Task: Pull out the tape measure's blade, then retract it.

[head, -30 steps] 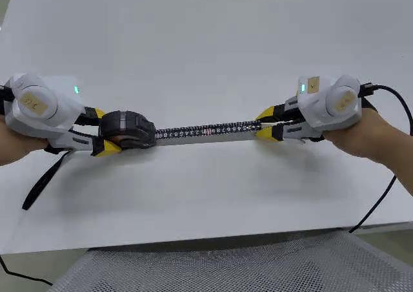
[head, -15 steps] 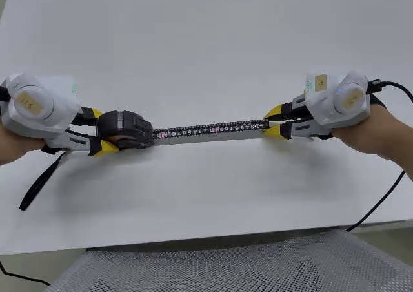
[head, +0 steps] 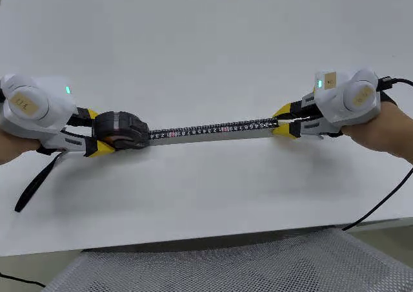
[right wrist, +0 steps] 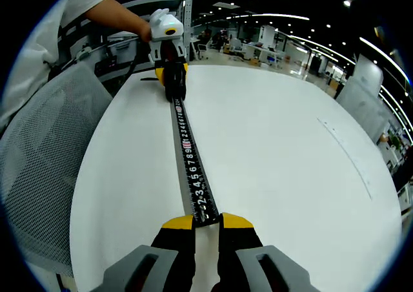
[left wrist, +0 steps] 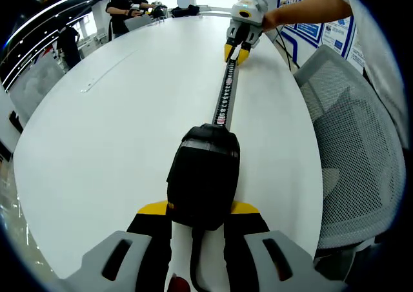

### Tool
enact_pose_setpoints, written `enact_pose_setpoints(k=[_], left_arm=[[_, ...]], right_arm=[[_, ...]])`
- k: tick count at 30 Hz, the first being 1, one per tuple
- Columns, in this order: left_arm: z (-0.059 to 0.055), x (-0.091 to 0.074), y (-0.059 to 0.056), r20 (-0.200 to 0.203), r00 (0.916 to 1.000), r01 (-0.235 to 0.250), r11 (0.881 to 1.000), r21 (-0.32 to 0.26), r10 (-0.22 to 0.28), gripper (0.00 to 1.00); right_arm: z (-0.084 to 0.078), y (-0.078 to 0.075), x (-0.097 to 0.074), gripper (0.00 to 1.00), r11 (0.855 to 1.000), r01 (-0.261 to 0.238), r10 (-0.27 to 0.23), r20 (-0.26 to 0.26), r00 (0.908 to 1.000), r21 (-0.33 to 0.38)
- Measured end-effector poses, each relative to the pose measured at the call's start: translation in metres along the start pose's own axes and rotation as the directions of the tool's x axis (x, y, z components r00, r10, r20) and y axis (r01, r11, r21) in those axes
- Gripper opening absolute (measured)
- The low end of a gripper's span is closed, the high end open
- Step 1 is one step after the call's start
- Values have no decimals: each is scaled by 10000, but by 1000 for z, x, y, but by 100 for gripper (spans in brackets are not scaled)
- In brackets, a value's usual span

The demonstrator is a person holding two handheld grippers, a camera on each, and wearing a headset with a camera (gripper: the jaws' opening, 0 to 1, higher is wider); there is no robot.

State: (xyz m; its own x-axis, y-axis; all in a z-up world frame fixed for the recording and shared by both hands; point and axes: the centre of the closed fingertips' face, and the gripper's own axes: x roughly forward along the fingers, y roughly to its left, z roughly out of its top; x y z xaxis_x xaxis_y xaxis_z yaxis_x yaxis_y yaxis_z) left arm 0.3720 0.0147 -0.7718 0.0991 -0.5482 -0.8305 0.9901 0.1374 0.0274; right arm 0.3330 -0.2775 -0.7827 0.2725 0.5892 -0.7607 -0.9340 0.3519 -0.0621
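The tape measure (head: 119, 129) is black, its blade (head: 213, 130) black with white numerals and red marks. The left gripper (head: 98, 132) and right gripper (head: 282, 121) are white, yellow-tipped.

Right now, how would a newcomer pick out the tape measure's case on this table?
Start at the white table and go to the person's left, where the left gripper clamps a chunky black case. It is the one dark rounded block there, and the numbered blade runs from it across to the right gripper.

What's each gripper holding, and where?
Left gripper clamps the case by its sides; right gripper pinches the blade at its tip.
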Motion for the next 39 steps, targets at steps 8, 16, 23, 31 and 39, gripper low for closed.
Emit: enact_pose_setpoints(k=[8,16,23,31,39], left_arm=[[1,0,0,52,10000,-40,10000,3,40,26],[2,0,1,130,9999,-84,9999,-62,84,26],[3,0,1,323,9993,-161,9996,-248,169,27],[3,1,1,434,9990,-39,9990,-444,58,28],[7,1,1,538,9985,-38,9992,-394,59,32]], right_arm=[[-3,1,2,9,10000,-2,2,-137,9999,39],[-5,4,4,9,9996,-213,217,-241,9995,171],[-5,4,4,10,9990,-393,400,-325,9987,199],[-7,6,3,11,9983,-456,471,-436,9979,360],[-5,4,1,22,9957,-394,422,-314,9986,843]])
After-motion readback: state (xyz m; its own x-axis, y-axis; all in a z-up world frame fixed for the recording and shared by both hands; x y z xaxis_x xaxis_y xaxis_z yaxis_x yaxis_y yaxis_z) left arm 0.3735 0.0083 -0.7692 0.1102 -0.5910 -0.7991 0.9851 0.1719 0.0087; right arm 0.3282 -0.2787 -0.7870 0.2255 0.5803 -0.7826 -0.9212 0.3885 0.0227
